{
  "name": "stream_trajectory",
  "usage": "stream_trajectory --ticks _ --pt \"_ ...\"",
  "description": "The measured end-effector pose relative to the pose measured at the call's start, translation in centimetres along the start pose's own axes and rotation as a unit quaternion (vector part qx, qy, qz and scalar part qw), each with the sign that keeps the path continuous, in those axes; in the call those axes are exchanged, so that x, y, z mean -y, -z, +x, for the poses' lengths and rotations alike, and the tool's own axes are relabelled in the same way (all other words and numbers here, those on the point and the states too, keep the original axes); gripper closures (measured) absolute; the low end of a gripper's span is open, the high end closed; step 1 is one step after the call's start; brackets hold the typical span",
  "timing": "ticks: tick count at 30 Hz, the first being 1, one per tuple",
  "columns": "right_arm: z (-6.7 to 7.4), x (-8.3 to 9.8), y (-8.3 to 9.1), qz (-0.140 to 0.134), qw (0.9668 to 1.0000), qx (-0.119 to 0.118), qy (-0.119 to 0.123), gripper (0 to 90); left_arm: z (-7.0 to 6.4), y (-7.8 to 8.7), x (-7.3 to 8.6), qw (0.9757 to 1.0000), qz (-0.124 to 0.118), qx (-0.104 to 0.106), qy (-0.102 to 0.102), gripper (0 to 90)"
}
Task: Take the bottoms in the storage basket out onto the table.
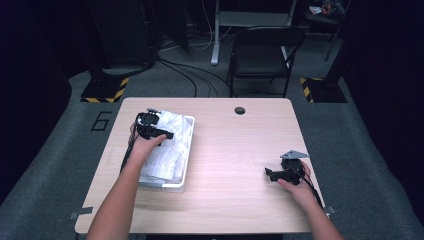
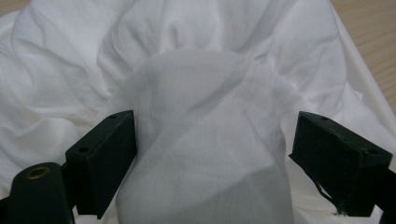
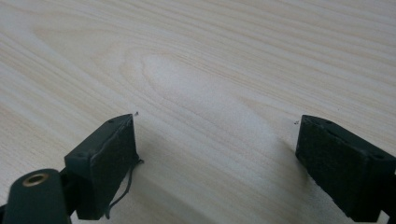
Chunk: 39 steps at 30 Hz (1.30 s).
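White cloth [image 2: 205,140] bunched between the wide-open left tool [image 2: 215,154], touching one pad, ungripped.

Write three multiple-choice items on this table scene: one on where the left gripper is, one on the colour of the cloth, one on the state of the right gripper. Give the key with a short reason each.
1. Where is the left gripper?
A. Over the cloth in the tray
B. On the chair
C. At the table's right edge

2. What colour is the cloth?
A. Red
B. White
C. Black

3. How does the right gripper stand?
A. Shut on a cup
B. Shut on the cloth
C. Open over bare table

Key:
1 A: the high view shows it above the cloth piled in the tray on the left of the table.
2 B: the left gripper view shows white folds bulging between the jaws.
3 C: the right gripper view shows the jaws wide apart with bare wood between them.
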State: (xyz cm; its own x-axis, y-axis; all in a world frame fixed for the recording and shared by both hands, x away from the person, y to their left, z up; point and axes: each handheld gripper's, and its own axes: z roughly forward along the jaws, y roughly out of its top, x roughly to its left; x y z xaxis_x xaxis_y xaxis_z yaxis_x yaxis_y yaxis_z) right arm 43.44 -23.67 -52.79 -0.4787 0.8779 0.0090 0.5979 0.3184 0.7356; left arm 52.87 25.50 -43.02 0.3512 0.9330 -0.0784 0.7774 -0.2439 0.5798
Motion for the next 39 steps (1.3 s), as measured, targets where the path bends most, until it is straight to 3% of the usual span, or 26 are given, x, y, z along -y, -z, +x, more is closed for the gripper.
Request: stream_trajectory --ticks 10,15,21,23,39 --pt "0.0 0.0 0.0 0.0 1.0 0.0 0.003 11.6 -0.1 -0.9 0.0 0.9999 0.012 -0.004 0.004 13.7" --pt "0.0 0.0 0.0 0.0 1.0 0.0 0.003 11.6 -0.4 -1.6 0.2 0.9994 0.026 -0.021 0.002 11.9" --pt "0.0 0.0 0.0 0.0 1.0 0.0 0.003 11.6 0.4 -2.2 0.9 0.9994 0.023 -0.006 0.027 11.9" --pt "0.0 0.0 0.0 0.0 1.0 0.0 0.003 11.5 0.7 -2.4 1.0 0.999 0.033 -0.001 0.031 11.3" --pt "0.0 0.0 0.0 0.0 1.0 0.0 0.003 11.6 0.8 -3.6 1.6 0.9976 0.068 -0.002 0.015 4.2"
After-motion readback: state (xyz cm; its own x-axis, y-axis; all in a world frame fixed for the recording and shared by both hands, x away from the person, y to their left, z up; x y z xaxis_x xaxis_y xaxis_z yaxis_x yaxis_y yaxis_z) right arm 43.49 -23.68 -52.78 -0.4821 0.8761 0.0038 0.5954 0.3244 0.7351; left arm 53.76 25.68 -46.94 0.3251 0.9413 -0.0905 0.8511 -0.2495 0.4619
